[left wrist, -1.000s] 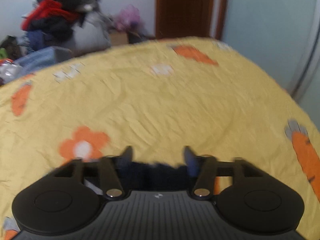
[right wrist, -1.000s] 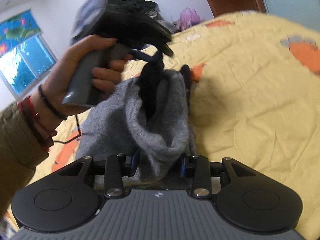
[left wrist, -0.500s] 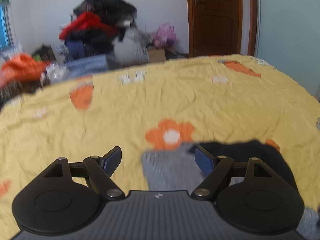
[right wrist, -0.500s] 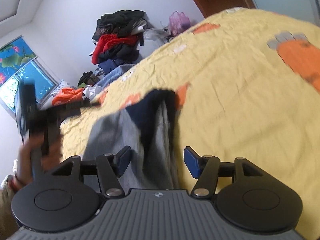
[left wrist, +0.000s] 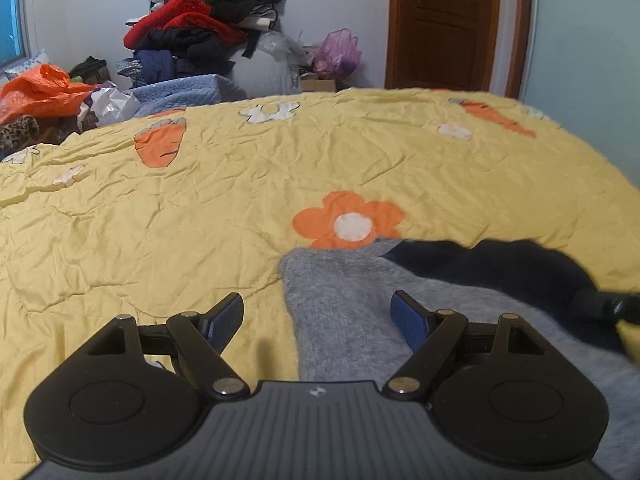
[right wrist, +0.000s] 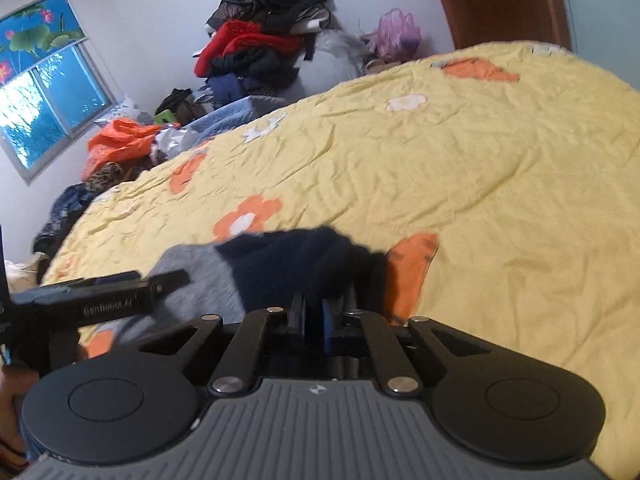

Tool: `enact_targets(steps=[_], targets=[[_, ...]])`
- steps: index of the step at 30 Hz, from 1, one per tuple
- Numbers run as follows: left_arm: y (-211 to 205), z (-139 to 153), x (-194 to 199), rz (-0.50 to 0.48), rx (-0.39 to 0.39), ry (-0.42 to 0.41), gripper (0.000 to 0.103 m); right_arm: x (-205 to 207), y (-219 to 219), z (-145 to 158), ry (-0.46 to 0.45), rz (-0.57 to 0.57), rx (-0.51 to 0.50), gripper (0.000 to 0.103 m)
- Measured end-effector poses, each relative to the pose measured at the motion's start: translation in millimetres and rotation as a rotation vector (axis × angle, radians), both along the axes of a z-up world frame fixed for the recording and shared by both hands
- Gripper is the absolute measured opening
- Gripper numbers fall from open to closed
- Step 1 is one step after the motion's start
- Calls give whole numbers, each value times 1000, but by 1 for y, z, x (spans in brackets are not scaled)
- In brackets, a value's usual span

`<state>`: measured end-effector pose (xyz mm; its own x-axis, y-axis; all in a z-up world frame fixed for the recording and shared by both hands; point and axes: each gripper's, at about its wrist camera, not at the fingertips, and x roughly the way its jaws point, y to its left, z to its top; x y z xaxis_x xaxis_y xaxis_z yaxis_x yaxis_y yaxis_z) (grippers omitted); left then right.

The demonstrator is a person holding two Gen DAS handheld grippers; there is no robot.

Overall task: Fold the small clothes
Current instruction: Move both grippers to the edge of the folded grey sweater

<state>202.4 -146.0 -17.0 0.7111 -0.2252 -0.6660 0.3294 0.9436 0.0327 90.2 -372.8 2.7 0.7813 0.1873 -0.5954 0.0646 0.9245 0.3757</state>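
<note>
Grey garment (left wrist: 352, 312) with a dark navy part (left wrist: 516, 264) lay spread on the yellow bed cover (left wrist: 200, 216), its far edge just touching an orange flower print (left wrist: 348, 224).

Left gripper (left wrist: 318, 312): jaws stood wide apart, nothing pressed between them. It hung over the garment's left edge; the right blue pad (left wrist: 408, 320) sat above grey cloth, the left pad above bare cover.

Right gripper (right wrist: 314, 312): jaws clenched together on the near edge of the navy part (right wrist: 304, 256), the cloth bunching up just ahead of the pads. Grey cloth (right wrist: 196, 280) extended to the left of it. The left gripper's black body came into the right wrist view from the left edge, over the grey cloth.

Background: a heap of clothes (left wrist: 208, 28) stacked against the far wall, an orange bag (left wrist: 40, 92) to its left, a brown door (left wrist: 444, 24) to the right.
</note>
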Motion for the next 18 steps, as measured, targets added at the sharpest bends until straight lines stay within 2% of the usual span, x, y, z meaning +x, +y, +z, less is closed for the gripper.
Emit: enact_targets(steps=[2, 5, 7, 11, 14, 16, 18], targets=[[-2, -6, 3, 3, 13, 4, 82, 5, 0, -4, 13, -18, -37, 14], [-1, -1, -2, 4, 16, -11, 82, 6, -5, -10, 32, -38, -13, 19], [3, 7, -10, -1, 18, -22, 81, -4, -8, -5, 23, -51, 1, 38], [21, 23, -33, -19, -50, -12, 80, -38, -4, 9, -19, 42, 2, 43], [32, 23, -52, -49, -103, 16, 80, -51, 5, 5, 23, 91, -46, 50], [30, 16, -60, -59, -63, 6, 81, -50, 2, -6, 66, 57, -75, 56], [29, 14, -69, -61, -32, -22, 80, -54, -14, -12, 69, -15, 12, 61]])
